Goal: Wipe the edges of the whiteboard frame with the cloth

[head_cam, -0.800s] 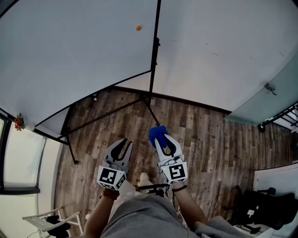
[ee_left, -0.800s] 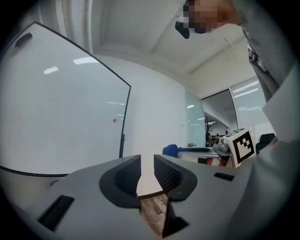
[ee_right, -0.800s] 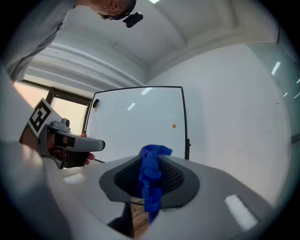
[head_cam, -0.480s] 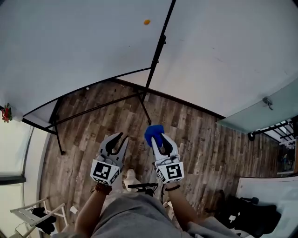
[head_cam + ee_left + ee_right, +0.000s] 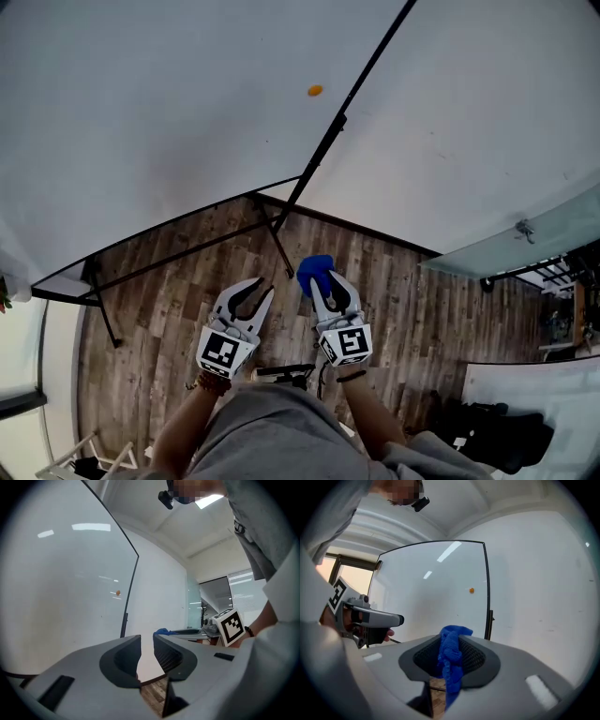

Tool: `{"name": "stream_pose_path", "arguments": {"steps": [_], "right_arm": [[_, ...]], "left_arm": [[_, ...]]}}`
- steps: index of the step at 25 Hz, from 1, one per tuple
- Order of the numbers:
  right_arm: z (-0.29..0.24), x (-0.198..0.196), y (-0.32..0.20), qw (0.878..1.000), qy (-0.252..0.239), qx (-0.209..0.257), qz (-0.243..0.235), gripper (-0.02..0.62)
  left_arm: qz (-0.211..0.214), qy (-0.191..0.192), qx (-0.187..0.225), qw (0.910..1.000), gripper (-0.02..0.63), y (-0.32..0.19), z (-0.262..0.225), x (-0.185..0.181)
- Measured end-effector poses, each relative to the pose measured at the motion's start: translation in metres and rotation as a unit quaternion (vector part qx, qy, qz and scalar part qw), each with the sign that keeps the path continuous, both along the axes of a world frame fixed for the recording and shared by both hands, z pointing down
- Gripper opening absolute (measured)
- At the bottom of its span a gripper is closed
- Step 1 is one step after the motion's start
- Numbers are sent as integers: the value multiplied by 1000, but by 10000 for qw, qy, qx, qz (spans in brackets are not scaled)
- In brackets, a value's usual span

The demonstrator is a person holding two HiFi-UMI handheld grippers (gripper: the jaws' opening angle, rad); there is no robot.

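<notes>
The right tool [image 5: 322, 281] pinches the soft, light cloth [image 5: 451, 658] (bunched, probably floppy at its loose end) mid-fold; the left tool [image 5: 147, 644] sits closed, holding nothing.

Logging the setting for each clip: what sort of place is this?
Likely an office or meeting room: a large freestanding whiteboard, a wood-plank floor, and a frosted glass door set in a plain white wall.
</notes>
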State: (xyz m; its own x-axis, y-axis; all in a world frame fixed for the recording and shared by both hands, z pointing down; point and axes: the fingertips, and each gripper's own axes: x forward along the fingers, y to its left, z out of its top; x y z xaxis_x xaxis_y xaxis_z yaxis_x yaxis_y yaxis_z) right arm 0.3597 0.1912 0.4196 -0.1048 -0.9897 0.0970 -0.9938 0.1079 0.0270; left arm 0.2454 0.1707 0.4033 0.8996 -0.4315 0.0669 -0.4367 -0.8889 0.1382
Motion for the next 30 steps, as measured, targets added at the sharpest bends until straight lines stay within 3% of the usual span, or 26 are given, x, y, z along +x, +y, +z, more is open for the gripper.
{"name": "stream_pose_path", "arguments": {"steps": [5, 9, 21, 26, 30], "right_arm": [[7, 19, -66, 9998, -36, -68, 171, 121], [29, 47, -107, 9995, 39, -310, 110, 121], [128, 166, -255, 9954, 473, -743, -379, 121], [179, 185, -281, 9913, 564, -1010, -636, 121], [205, 188, -297, 9880, 458, -1259, -773, 121]], "left_arm": [[304, -20, 102, 9995, 91, -55, -1, 12], [219, -148, -34, 9996, 91, -84, 4, 25], [-749, -551, -272, 9953, 89, -179, 39, 90], [-1022, -655, -72, 9926, 89, -194, 40, 111], [-1464, -890, -89, 9852, 87, -207, 34, 113]]}}
